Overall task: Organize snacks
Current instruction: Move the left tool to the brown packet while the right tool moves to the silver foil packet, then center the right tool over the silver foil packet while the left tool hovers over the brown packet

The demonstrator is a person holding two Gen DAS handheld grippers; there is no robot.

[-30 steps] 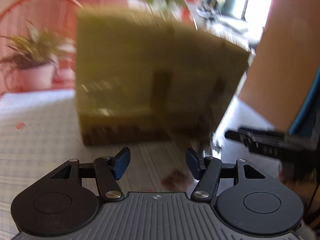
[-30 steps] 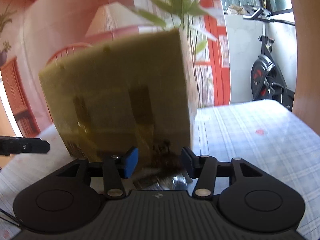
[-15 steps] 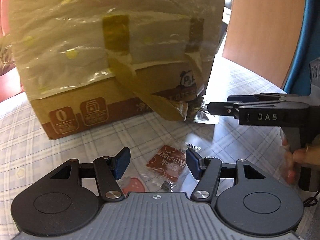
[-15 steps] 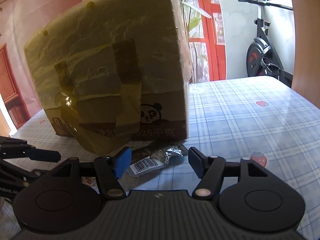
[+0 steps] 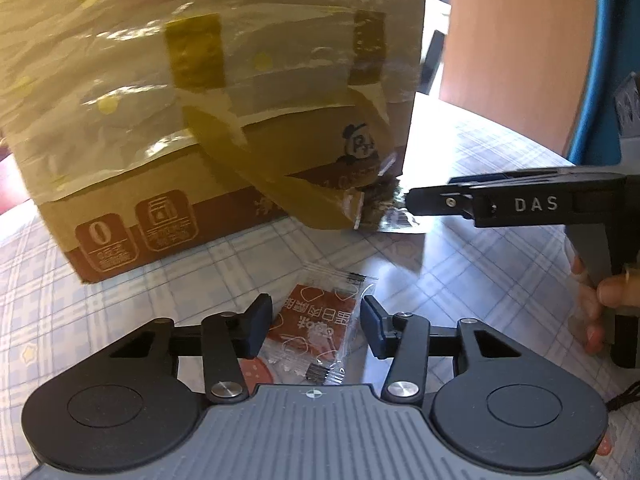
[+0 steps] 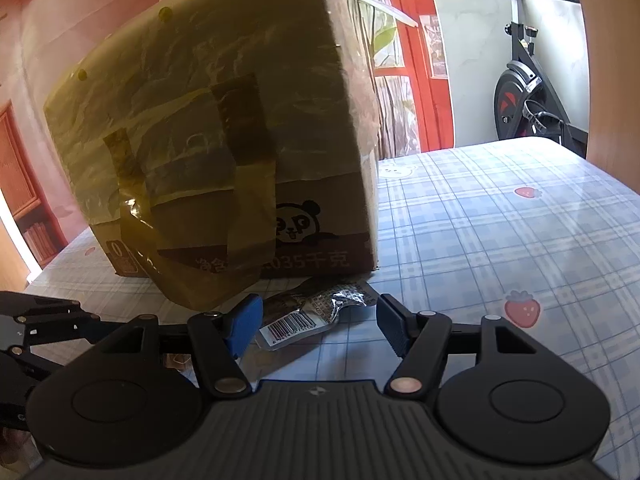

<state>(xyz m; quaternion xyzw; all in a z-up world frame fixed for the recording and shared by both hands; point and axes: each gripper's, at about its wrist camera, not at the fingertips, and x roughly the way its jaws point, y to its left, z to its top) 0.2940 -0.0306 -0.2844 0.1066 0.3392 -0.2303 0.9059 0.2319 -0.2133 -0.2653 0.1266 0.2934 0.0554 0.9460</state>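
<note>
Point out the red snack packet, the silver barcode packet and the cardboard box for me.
red snack packet (image 5: 316,320), left wrist view, on its red printed middle.
silver barcode packet (image 6: 304,318), right wrist view, just above its barcode.
cardboard box (image 6: 224,128), right wrist view, on its taped front face.

The cardboard box (image 5: 224,92) top is cut off; tape hides its print; silver packet (image 6: 316,312) partly hidden.

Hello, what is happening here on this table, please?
A person holds a gripper in each hand over a checked table, beside a taped cardboard box. The left gripper, jaws just closing but not gripping, frames a red snack packet. The right gripper is open around a foil snack packet. Nothing is lifted yet.
</note>
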